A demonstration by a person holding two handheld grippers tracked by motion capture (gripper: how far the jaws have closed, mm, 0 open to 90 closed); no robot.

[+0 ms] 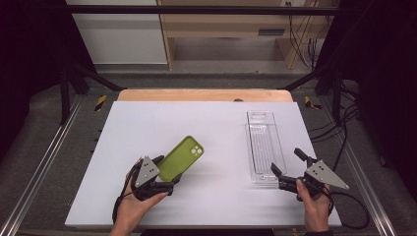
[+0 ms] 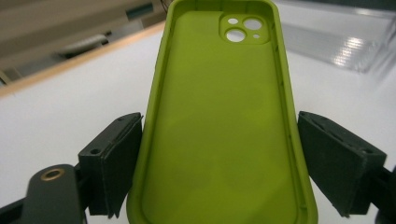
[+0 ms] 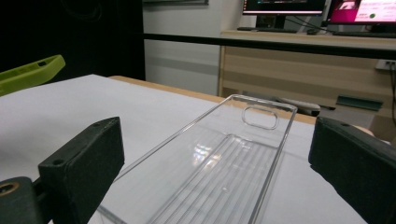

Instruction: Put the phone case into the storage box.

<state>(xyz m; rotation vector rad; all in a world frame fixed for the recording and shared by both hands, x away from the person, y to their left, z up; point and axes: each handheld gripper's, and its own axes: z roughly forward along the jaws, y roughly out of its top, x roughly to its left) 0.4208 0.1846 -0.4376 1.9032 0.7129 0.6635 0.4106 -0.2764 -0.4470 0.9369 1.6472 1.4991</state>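
Green phone case (image 2: pixel 219 126) sits between the jaws of the left claw (image 1: pixel 164 174), gripped across its width near the bottom end, hollow side facing the claw's camera, camera cutout at the far end. In the high view it tilts up off the white bench (image 1: pixel 147 128), front left, angled toward the middle. Clear plastic tray (image 1: pixel 264 147) lies flat on the bench's right half, long axis running away from the person, nothing in it. Right claw (image 1: pixel 286 167) hovers at the tray's near end, jaws spread wide to either side of it, pads not pressing, holding nothing. Hands come in from the bottom edge.
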